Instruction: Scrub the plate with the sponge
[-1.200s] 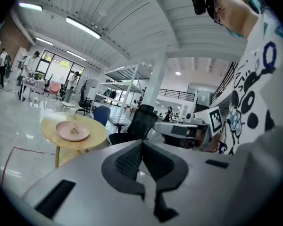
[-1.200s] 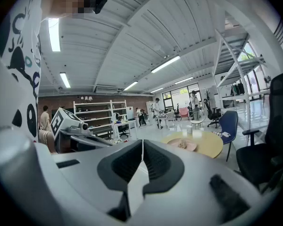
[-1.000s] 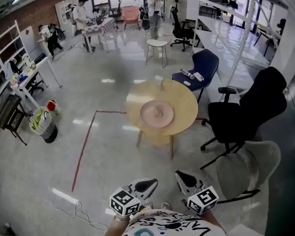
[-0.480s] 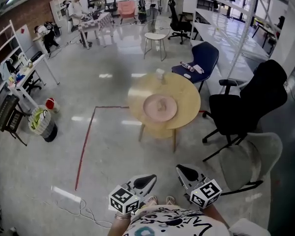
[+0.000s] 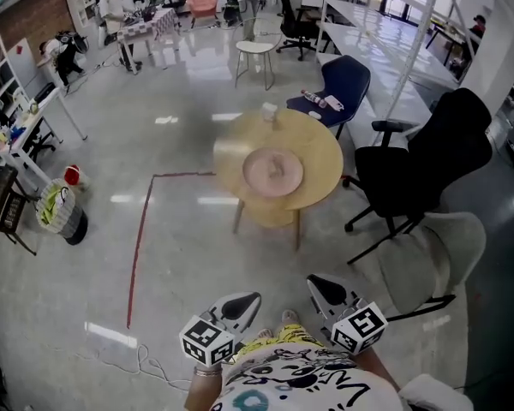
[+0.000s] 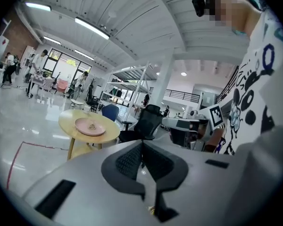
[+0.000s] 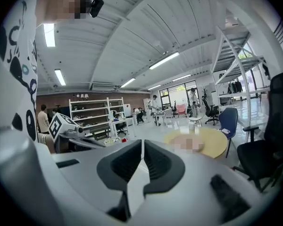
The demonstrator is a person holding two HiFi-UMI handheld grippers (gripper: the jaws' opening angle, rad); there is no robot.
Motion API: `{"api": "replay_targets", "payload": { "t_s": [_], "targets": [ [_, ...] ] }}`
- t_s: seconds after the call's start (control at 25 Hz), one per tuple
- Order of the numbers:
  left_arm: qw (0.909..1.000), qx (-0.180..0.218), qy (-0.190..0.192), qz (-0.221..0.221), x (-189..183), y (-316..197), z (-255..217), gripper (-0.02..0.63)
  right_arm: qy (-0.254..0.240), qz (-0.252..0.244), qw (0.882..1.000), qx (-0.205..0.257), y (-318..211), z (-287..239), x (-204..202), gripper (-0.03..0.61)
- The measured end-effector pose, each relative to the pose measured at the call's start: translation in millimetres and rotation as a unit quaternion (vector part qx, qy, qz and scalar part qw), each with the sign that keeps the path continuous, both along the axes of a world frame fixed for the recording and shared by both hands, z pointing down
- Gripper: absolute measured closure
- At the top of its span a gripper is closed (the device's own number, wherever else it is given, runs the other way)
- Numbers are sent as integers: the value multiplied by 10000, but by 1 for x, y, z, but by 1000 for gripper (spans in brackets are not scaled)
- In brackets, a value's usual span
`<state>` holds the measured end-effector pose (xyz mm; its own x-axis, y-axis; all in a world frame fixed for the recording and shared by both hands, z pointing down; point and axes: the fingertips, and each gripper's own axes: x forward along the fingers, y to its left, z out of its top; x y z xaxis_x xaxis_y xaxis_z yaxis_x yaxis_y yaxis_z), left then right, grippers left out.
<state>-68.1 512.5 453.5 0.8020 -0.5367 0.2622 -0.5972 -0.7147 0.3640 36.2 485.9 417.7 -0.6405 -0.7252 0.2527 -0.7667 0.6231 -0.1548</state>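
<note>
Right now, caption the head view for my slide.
Left gripper and right gripper, both shut and empty, well short of the round table bearing the pink plate.

I see a round wooden counter (image 5: 321, 148) out on the glossy floor (image 5: 180, 144), with a small pale cup (image 5: 269, 111) near its far edge. A black office chair (image 5: 428, 157) stands just to its right, a blue chair (image 5: 347, 82) behind it and a grey chair (image 5: 441, 251) nearer me. A red tape line (image 5: 140, 238) runs along the floor left of the counter, a bin with a yellow-green bag (image 5: 60, 212) stands further left, and at the far end I make out a white stool (image 5: 255, 51) and a person (image 5: 113, 5) at a desk.
</note>
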Motion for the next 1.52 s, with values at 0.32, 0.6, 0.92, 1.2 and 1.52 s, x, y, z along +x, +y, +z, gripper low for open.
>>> {"api": "replay_targets", "payload": {
  "t_s": [0.32,0.6,0.92,1.2,1.52],
  "targets": [
    [9996,114,-203,-150,-3,-45,-1,598,112,189,9998,21,-50,4,16,546],
    [9998,4,-57,-207,12,-106,0,598,-50,38,10000,64,-120,0,24,546],
    [9985,238,68,-484,27,-193,-31,598,-54,-357,9989,293,-202,-21,35,546],
    [9976,296,-131,-608,37,-236,-27,598,-105,-560,9980,282,-243,-15,40,546],
    [9962,165,-157,-836,39,-274,-10,598,-68,-723,9974,34,-280,10,48,546]
  ]
}}
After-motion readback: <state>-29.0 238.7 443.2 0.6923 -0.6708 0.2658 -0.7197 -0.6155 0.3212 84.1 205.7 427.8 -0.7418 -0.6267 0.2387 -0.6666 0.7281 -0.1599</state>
